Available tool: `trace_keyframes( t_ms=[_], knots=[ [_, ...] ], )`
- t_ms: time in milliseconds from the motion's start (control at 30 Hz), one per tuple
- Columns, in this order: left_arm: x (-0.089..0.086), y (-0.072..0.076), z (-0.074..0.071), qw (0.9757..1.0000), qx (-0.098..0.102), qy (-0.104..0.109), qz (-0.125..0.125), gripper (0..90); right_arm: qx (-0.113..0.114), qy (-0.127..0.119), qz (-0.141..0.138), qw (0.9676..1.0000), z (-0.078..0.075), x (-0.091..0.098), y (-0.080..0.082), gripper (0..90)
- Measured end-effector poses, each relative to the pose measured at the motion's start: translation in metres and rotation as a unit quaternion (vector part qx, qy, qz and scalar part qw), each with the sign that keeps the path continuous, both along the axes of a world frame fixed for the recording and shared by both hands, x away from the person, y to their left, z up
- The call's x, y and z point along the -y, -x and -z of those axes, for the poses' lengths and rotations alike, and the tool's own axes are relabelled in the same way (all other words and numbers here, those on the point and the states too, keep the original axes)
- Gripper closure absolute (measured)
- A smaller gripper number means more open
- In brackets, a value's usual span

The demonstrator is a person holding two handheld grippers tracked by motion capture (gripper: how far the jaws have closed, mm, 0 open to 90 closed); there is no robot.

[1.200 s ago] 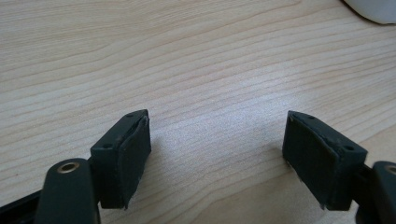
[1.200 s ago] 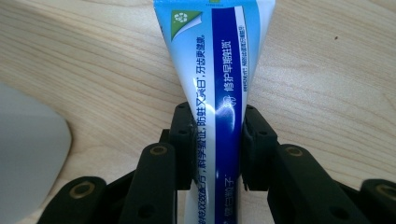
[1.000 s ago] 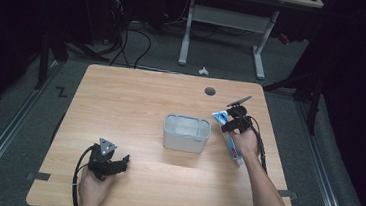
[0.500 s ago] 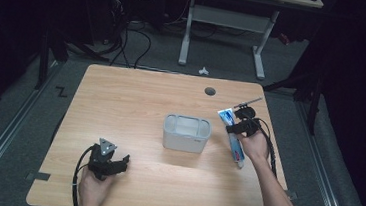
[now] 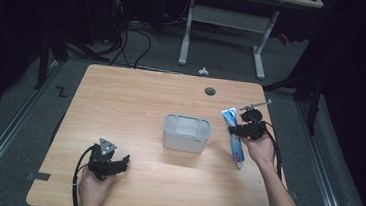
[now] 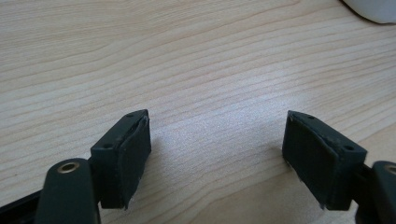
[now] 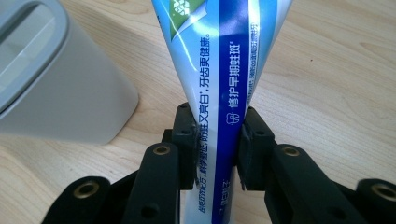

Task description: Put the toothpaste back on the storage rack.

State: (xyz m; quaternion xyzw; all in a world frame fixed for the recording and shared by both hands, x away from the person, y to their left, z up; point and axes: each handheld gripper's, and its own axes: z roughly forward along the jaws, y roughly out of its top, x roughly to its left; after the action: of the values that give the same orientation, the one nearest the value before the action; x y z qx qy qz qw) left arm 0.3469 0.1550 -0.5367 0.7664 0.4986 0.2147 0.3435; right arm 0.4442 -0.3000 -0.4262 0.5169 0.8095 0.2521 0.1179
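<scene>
My right tool is clamped on the tube, which lies on the desk at about 3 o'clock, just right of the grey bin. My left tool rests near 7 o'clock, jaws wide apart over bare wood, nothing between them
</scene>
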Motion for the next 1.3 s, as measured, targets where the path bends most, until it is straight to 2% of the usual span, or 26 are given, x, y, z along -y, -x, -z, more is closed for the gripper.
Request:
trace_keyframes(
  t_ms=[167, 400, 667, 867, 967, 1067, 1200, 1300],
  knots=[
    [0.0, 0.0, 0.0, 1.0, 0.0, 0.0, 0.0, 24.2, 0.023, -0.009, -0.014, 0.9996, -0.007, 0.002, 0.01, 73.6],
    [0.0, 0.0, 0.0, 1.0, 0.0, 0.0, 0.0, 24.2, 0.042, -0.03, -0.035, 0.9981, -0.015, -0.001, 0.021, 74.1],
    [0.0, 0.0, 0.0, 1.0, 0.0, 0.0, 0.0, 24.2, 0.045, -0.051, -0.055, 0.9961, -0.023, -0.004, 0.035, 74.0],
    [0.0, 0.0, 0.0, 1.0, 0.0, 0.0, 0.0, 24.2, 0.059, -0.075, -0.07, 0.9929, -0.029, -0.006, 0.044, 74.0],
    [0.0, 0.0, 0.0, 1.0, 0.0, 0.0, 0.0, 24.2, 0.078, -0.073, -0.084, 0.9907, -0.033, -0.009, 0.05, 74.0],
    [0.0, 0.0, 0.0, 1.0, 0.0, 0.0, 0.0, 24.2, 0.084, -0.071, -0.091, 0.9898, -0.036, -0.013, 0.054, 74.1],
    [0.0, 0.0, 0.0, 1.0, 0.0, 0.0, 0.0, 24.2, 0.086, -0.094, -0.094, 0.9875, -0.039, -0.014, 0.055, 74.2],
    [0.0, 0.0, 0.0, 1.0, 0.0, 0.0, 0.0, 24.2, 0.093, -0.099, -0.098, 0.9858, -0.043, -0.016, 0.057, 74.5]
  ],
)
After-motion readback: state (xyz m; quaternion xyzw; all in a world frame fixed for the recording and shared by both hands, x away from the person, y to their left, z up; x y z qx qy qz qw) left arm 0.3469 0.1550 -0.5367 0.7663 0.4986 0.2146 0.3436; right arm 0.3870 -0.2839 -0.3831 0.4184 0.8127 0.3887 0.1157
